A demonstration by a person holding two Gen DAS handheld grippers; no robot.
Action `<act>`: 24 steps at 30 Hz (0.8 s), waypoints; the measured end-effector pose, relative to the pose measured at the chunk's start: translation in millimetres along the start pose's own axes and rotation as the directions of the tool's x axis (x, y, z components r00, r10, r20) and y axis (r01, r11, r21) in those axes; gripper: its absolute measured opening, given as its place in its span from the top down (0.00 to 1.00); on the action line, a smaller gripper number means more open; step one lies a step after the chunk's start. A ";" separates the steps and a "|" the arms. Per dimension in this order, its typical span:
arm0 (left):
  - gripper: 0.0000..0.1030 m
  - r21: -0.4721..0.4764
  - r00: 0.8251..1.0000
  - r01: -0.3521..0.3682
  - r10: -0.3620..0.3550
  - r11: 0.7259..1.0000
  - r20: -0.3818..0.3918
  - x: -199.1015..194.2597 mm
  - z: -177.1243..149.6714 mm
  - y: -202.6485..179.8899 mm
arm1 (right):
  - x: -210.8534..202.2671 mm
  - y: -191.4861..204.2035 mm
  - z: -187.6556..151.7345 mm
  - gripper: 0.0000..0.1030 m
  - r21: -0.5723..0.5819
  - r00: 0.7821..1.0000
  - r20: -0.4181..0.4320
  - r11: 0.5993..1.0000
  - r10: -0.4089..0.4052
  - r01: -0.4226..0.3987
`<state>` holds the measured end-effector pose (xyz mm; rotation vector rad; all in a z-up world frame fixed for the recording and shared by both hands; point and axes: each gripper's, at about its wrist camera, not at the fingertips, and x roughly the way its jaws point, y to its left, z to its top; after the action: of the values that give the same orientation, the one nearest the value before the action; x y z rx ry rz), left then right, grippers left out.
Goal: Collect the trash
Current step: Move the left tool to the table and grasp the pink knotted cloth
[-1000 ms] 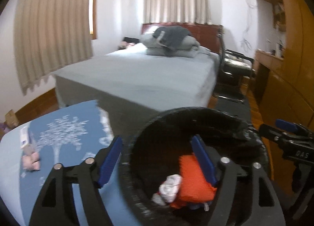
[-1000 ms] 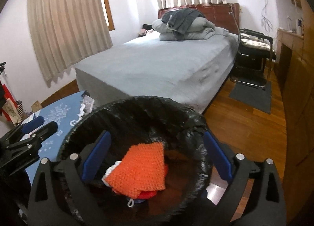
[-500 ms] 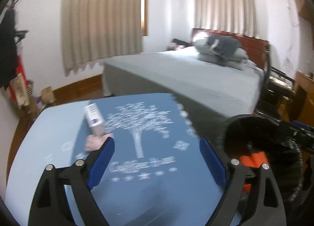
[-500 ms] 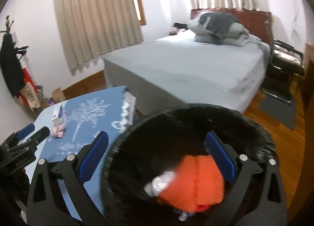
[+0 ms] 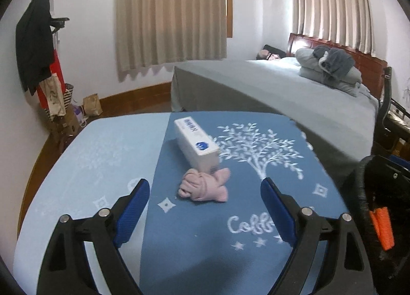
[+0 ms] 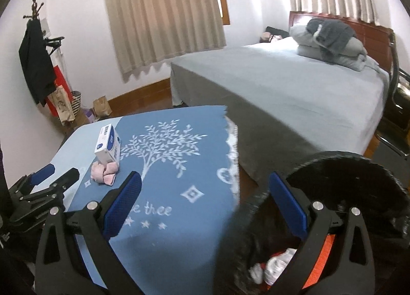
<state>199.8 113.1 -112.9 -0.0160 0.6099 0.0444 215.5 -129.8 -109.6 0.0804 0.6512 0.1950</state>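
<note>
A crumpled pink cloth (image 5: 203,187) lies on the blue tree-print tablecloth (image 5: 256,218), touching a white and blue box (image 5: 196,142) behind it. My left gripper (image 5: 205,211) is open and empty, just short of the pink cloth. The cloth (image 6: 103,172) and box (image 6: 109,144) also show in the right wrist view, left of centre. My right gripper (image 6: 205,205) is open and empty, its right finger over the black-lined bin (image 6: 358,174). The bin holds an orange knit item (image 6: 323,254) and white scraps (image 6: 276,266). The left gripper (image 6: 51,172) appears at the left there.
The bin (image 5: 369,208) stands off the table's right edge. A grey bed (image 5: 282,90) with folded bedding (image 5: 330,67) lies beyond the table. A coat rack (image 5: 38,44) and paper bags (image 5: 92,104) stand at the left wall. A black chair (image 6: 394,105) is right of the bed.
Both grippers have swung left, away from over the bin and toward the table. The pink cloth and box are now centred in front of my left gripper.
</note>
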 end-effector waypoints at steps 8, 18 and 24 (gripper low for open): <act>0.16 -0.008 0.999 -0.002 0.001 1.000 -0.047 39.6 1.4 3.4 | 37.2 18.1 6.8 0.06 -0.017 0.999 -0.033 1.000 0.012 -0.013; 0.18 -0.035 0.991 0.008 -0.013 0.999 -0.134 75.0 2.3 2.9 | 61.4 19.0 5.7 0.06 -0.017 0.998 -0.062 1.000 0.023 -0.024; 0.30 -0.020 0.978 0.026 -0.030 0.999 -0.209 87.2 0.0 -1.4 | 66.9 20.1 6.5 0.06 -0.014 0.997 -0.065 0.999 0.032 -0.033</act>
<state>271.2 114.9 -162.8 -0.0463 0.8197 0.0205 268.3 -96.5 -141.5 0.0704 0.7138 0.2342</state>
